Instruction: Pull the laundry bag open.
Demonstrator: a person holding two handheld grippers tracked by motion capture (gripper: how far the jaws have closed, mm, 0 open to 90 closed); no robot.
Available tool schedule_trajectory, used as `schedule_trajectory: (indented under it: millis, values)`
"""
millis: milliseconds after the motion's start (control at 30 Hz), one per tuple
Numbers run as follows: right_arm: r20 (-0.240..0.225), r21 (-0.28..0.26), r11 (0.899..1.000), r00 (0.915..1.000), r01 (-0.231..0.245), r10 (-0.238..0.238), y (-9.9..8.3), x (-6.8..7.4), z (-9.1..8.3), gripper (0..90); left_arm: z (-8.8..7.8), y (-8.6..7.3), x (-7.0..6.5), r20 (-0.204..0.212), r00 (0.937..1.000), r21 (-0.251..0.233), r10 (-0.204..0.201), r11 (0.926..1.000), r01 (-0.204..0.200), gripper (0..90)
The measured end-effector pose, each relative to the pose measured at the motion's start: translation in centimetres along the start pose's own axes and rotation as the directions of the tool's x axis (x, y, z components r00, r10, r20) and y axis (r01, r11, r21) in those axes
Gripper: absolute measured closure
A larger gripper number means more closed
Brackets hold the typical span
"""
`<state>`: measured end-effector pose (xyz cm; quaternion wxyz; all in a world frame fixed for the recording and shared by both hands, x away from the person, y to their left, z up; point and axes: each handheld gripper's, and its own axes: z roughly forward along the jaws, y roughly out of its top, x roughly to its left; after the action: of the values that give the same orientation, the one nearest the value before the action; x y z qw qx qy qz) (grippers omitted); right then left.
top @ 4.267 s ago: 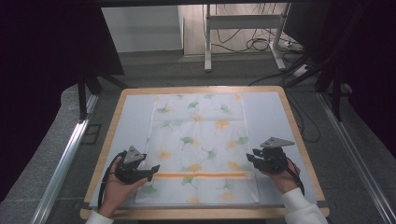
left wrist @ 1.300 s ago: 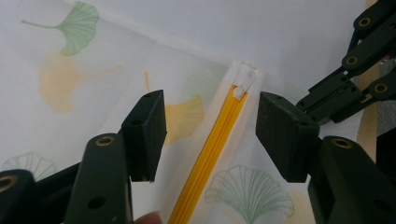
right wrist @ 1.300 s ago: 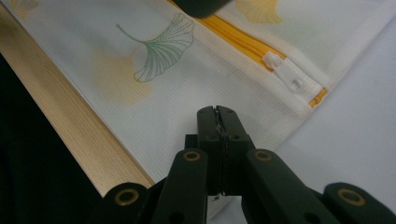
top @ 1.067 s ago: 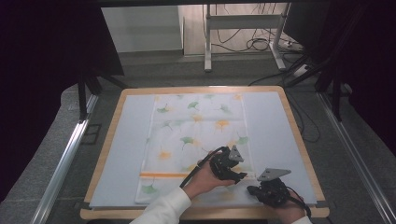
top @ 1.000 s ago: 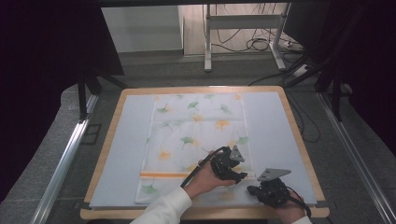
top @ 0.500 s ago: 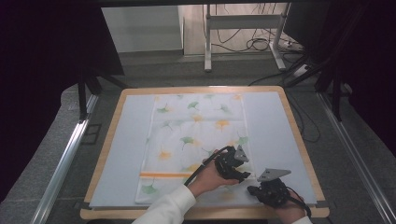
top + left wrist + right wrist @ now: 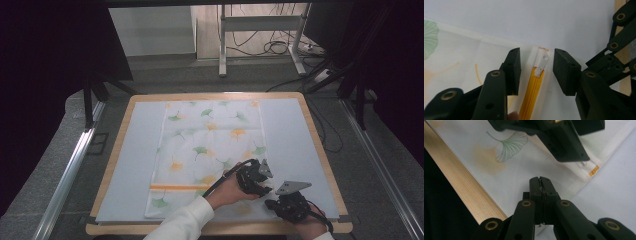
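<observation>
- High view: no brand, label or writing can be read. A white fabric cover printed with green and orange ginkgo leaves point(image 7: 210, 150) lies flat on the pale blue mat of a wood-rimmed table point(image 7: 320, 145), a little left of centre, with an orange zipper stripe point(image 7: 175, 187) crossing it near the person's edge. The left gripper point(image 7: 257, 176), held by a hand in a white sleeve point(image 7: 180, 222), reaches across to the cover's near right corner; the right gripper point(image 7: 290, 202) sits just beside it, closer to the table's front rim.
- Left gripper view: the jaws stand apart, released, one on each side of the orange zipper's end, where a white zipper pull point(image 7: 541, 65) lies on the fabric. Neither pad touches the pull. The other gripper's black linkage point(image 7: 616, 47) shows at the right.
- Right gripper view: the jaws are clenched together, pinching the cover's white edge point(image 7: 539, 185). A green ginkgo leaf print point(image 7: 511, 146) lies beyond, the wooden rim point(image 7: 459, 187) at the left.
</observation>
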<state>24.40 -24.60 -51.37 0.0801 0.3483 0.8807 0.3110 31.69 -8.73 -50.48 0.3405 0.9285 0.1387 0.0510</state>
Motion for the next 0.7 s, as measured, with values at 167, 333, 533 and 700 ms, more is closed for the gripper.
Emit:
schedule_trajectory:
  millis: [167, 333, 533, 700]
  values:
    - [-0.002, 0.001, 1.0, 1.0, -0.004, 0.004, 0.01, -0.01, 0.0, 88.3, 0.57, 0.16, -0.11, 0.002, 0.9998, 0.018, 0.021, 0.9996, -0.021, 64.3]
    - [-0.002, 0.001, 1.0, 1.0, 0.0, 0.0, 0.01, -0.06, 0.01, 88.2, 0.86, 0.09, -0.12, -0.007, 0.999, 0.036, 0.044, 0.9984, -0.043, 68.7]
    - [-0.004, 0.002, 1.0, 1.0, -0.001, 0.001, 0.04, -0.1, 0.03, 88.2, 0.87, -0.03, -0.13, 0.003, 0.9988, 0.038, 0.048, 0.9981, -0.048, 74.0]
    - [-0.005, 0.001, 1.0, 1.0, 0.0, 0.0, 0.05, -0.14, 0.05, 88.1, 0.8, -0.1, 0.12, 0.004, 0.9994, 0.036, 0.033, 0.9988, -0.033, 81.1]
